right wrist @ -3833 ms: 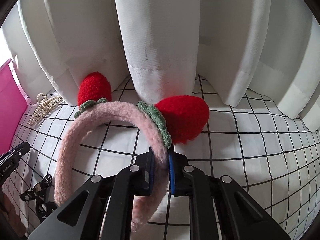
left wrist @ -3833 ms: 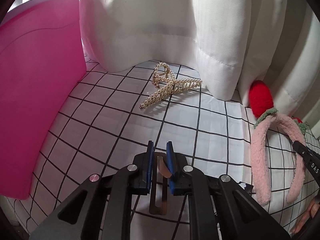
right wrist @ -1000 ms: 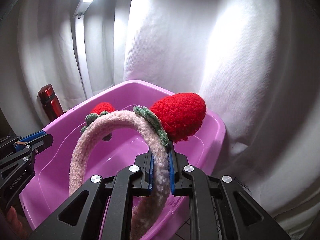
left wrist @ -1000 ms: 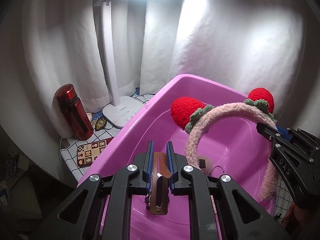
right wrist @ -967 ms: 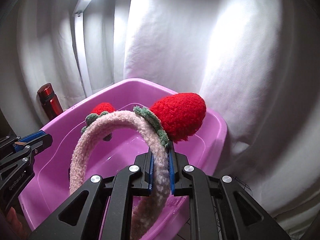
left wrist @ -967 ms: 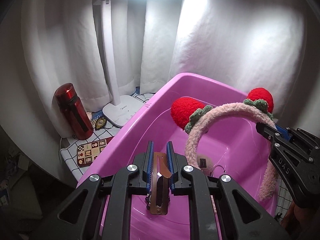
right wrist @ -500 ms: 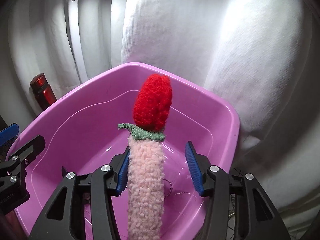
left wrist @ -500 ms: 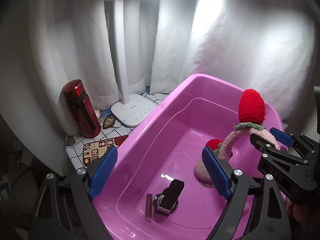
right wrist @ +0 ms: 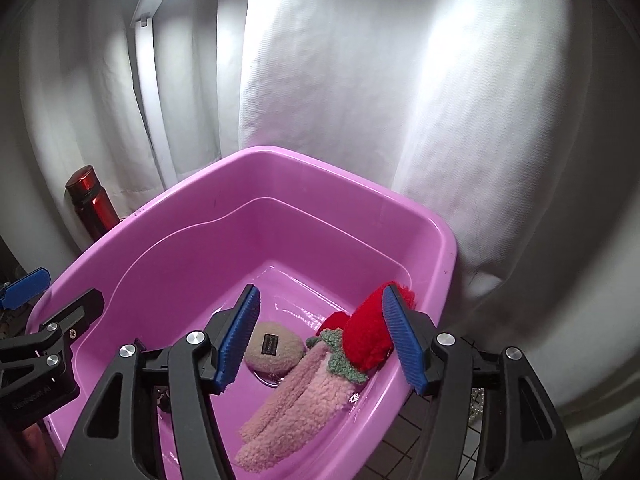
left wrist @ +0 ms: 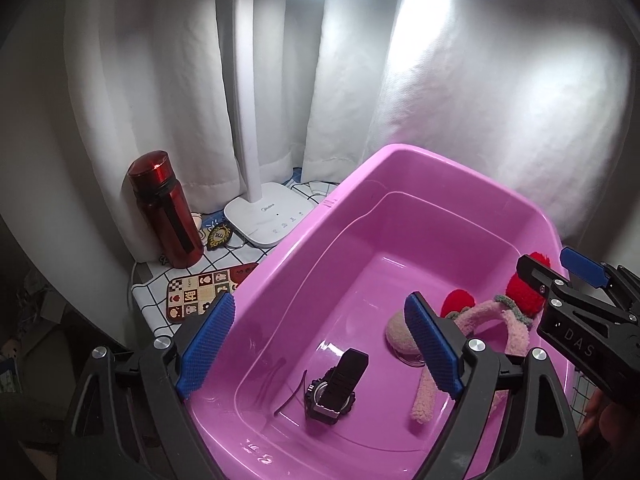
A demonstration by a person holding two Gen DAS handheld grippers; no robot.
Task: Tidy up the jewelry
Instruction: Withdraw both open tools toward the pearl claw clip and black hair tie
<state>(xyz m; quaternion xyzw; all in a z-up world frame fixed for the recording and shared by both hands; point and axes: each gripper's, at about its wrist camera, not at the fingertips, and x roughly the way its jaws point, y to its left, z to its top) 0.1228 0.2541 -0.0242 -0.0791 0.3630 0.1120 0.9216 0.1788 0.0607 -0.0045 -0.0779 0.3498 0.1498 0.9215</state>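
Observation:
A pink plastic tub (left wrist: 400,184) (right wrist: 304,184) stands below both grippers. In it lie a fluffy pink headband with red strawberry ears (left wrist: 500,320) (right wrist: 304,396), a black wristwatch (left wrist: 334,380), a thin dark hair clip (left wrist: 290,394) and a round beige puff (right wrist: 274,346) (left wrist: 398,330). My left gripper (left wrist: 316,340) is open and empty above the tub's near end. My right gripper (right wrist: 320,340) is open and empty right above the headband; it also shows in the left wrist view (left wrist: 576,300).
A red metal bottle (left wrist: 166,210) (right wrist: 90,202), a white desk lamp base (left wrist: 268,216) and a patterned coaster (left wrist: 200,288) sit on the checked cloth left of the tub. White curtains (left wrist: 460,100) hang close behind. The table edge drops off at the left.
Both grippers have opened over the tub. The left one dropped the hair clip, the right one dropped the headband. The headband has since fallen flat on the tub floor.

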